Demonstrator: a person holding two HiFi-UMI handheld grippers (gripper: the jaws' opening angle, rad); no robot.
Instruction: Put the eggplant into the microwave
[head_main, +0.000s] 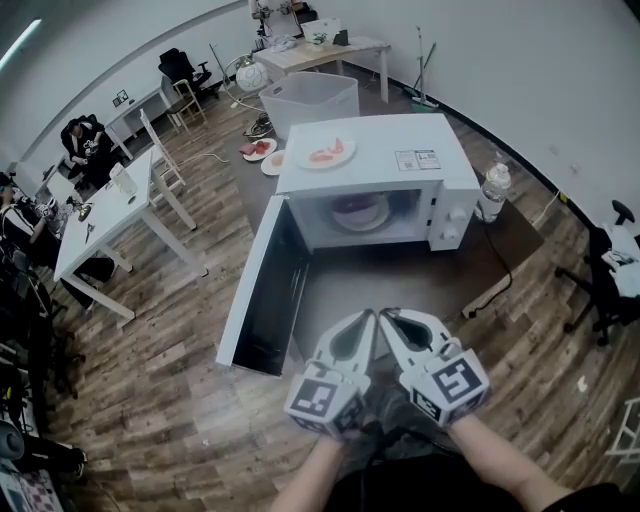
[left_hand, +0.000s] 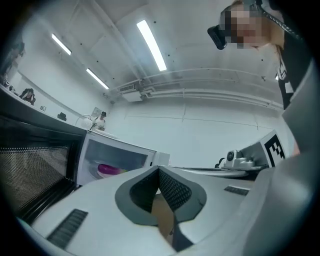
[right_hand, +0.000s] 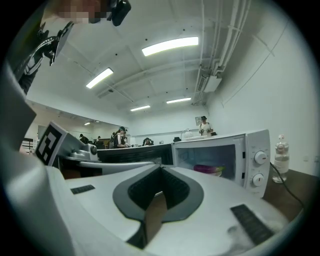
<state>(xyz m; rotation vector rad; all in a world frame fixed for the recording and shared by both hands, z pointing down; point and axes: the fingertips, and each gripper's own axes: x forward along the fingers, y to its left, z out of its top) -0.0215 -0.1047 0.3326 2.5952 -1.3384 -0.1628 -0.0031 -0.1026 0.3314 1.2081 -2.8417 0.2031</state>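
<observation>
The purple eggplant (head_main: 358, 208) lies on a plate inside the white microwave (head_main: 440, 165), whose door (head_main: 262, 290) hangs wide open to the left. It also shows as a purple shape inside the cavity in the left gripper view (left_hand: 111, 169) and the right gripper view (right_hand: 212, 169). Both grippers hover side by side in front of the microwave, near the table's front edge, pointing level at it. My left gripper (head_main: 370, 316) is shut with nothing in it. My right gripper (head_main: 388, 316) is shut and empty too.
A plate of pink food (head_main: 325, 152) rests on the microwave's top. A water bottle (head_main: 493, 192) stands to its right, with a black cord trailing over the dark table (head_main: 515, 245). Behind are a white bin (head_main: 310, 98), white desks and seated people.
</observation>
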